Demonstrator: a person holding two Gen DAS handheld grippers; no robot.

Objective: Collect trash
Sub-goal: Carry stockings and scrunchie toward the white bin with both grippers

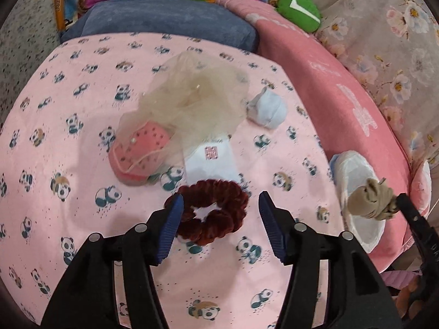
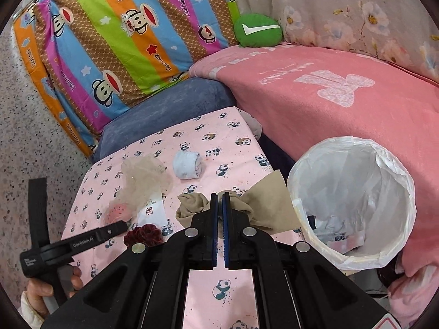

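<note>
My left gripper point(image 1: 219, 205) is open, its blue pads either side of a dark red velvet scrunchie point(image 1: 212, 215) lying on the pink panda cloth point(image 1: 82, 137). My right gripper point(image 2: 220, 200) is shut on a tan knotted stocking point(image 2: 258, 205) and holds it above the cloth, left of the white-lined trash bin point(image 2: 354, 200). The stocking point(image 1: 370, 200) and bin point(image 1: 356, 192) also show at the right of the left wrist view. Beyond the scrunchie lie a white tag point(image 1: 211, 159), a pink sponge-like piece point(image 1: 140, 156), beige tulle point(image 1: 192, 93) and a rolled pale blue sock point(image 1: 269, 109).
A pink blanket point(image 2: 343, 101) covers the bed behind the bin. A blue cushion point(image 2: 170, 109), a striped monkey pillow point(image 2: 123, 41) and a green plush point(image 2: 258, 30) lie at the back. The bin holds some scraps point(image 2: 340, 238). Speckled floor point(image 2: 22, 137) is at the left.
</note>
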